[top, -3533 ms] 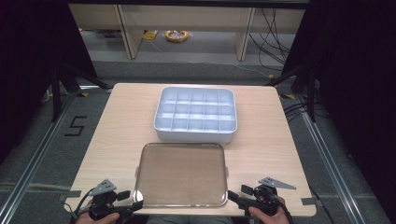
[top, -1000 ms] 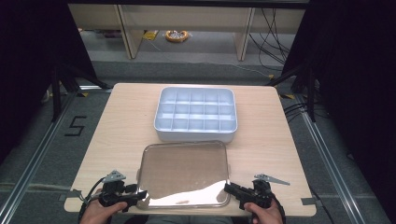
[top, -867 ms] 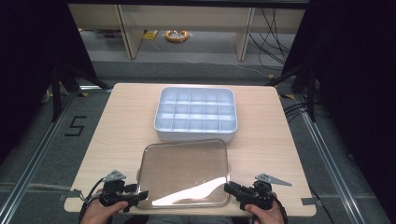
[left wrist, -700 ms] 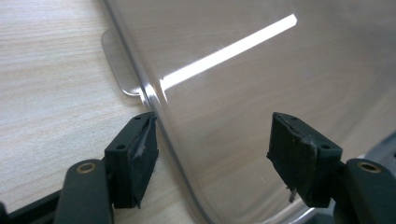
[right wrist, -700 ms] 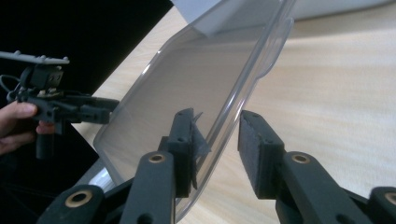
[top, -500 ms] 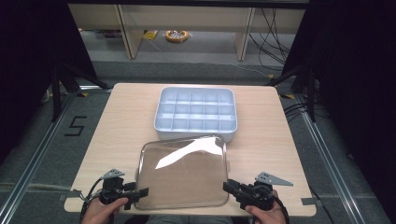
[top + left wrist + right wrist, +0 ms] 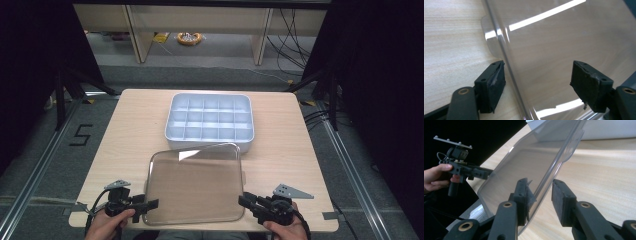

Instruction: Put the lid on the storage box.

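A clear plastic lid is held tilted over the near part of the wooden table, its far edge by the front wall of a white compartment box. My right gripper is shut on the lid's near right corner; in the right gripper view its jaws clamp the rim of the lid. My left gripper is at the near left corner. Its jaws have just been opening and stand wide, with the lid's edge between them and the pads not pressing on it.
The box is in the middle of the table, its compartments bare. Bare wood lies on both sides of the lid. Dark frame legs flank the table, a "5" is marked on the floor at left, and a yellow cable coil lies beyond.
The lid has tipped: its bright glare went from the near edge to the far edge, and the far edge now reaches the box's front wall. Both hands stayed at the near corners.
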`<state>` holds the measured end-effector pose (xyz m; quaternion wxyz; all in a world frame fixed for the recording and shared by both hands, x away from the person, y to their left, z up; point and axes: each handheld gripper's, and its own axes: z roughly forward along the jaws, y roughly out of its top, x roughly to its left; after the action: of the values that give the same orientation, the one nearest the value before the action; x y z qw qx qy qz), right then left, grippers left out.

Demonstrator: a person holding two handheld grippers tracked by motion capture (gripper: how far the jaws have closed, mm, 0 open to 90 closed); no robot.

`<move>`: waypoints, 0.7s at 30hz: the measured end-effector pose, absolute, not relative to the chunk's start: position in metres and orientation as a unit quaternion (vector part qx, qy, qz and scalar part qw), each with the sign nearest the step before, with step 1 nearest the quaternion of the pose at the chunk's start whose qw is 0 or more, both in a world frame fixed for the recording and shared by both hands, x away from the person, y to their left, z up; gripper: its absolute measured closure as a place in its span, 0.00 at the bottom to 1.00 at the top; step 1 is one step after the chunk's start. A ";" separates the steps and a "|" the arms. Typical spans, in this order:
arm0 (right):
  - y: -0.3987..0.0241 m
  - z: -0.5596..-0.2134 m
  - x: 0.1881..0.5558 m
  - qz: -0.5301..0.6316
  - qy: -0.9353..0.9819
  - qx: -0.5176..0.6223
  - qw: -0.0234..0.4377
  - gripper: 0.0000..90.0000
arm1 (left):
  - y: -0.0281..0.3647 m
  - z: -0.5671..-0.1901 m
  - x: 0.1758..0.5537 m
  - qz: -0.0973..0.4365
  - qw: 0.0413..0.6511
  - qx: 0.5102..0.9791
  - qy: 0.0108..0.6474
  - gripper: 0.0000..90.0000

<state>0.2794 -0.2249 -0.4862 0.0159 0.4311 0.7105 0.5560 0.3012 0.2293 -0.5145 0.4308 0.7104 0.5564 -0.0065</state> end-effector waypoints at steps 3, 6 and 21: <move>-0.223 -0.485 0.277 0.551 0.714 0.432 0.017 0.75 | 0.227 -0.515 0.302 -0.004 0.430 0.715 0.550 0.30; -0.224 -0.487 0.279 0.555 0.718 0.420 0.024 0.76 | 0.228 -0.515 0.301 0.000 0.429 0.717 0.549 0.41; -0.229 -0.496 0.283 0.507 0.713 0.484 0.018 0.77 | 0.228 -0.508 0.295 0.033 0.447 0.718 0.532 0.60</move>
<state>0.2829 -0.2294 -0.4961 0.0176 0.4838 0.7131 0.5071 0.2951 0.2277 -0.5080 0.4467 0.7184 0.5323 0.0335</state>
